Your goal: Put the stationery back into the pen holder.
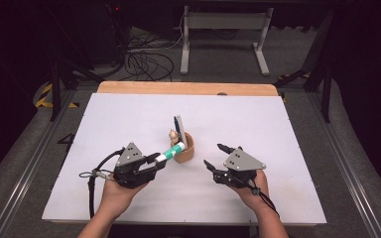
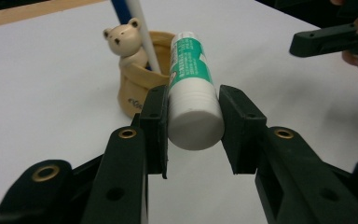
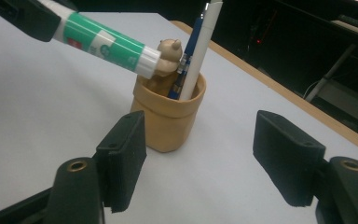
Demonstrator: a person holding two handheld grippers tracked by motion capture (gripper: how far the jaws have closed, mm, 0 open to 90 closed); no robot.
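A green and white glue stick (image 1: 171, 151) (image 2: 191, 79) (image 3: 100, 42) is clamped at its white end between the pads of my left gripper (image 1: 158, 161) (image 2: 193, 126). It is tilted, and its far end hangs over the rim of a tan pen holder (image 1: 186, 148) (image 2: 130, 93) (image 3: 168, 121). The holder has a small bear figure (image 2: 123, 42) (image 3: 168, 56) on it and holds a blue pen and a white pen (image 3: 198, 51). My right gripper (image 1: 212, 154) (image 3: 209, 154) stands open just right of the holder, nothing between its jaws.
The white sheet (image 1: 129, 109) covers the table, with a wooden edge (image 1: 188, 88) at the far side. Beyond it, a metal stand (image 1: 223, 39) and cables (image 1: 149, 62) sit on the floor.
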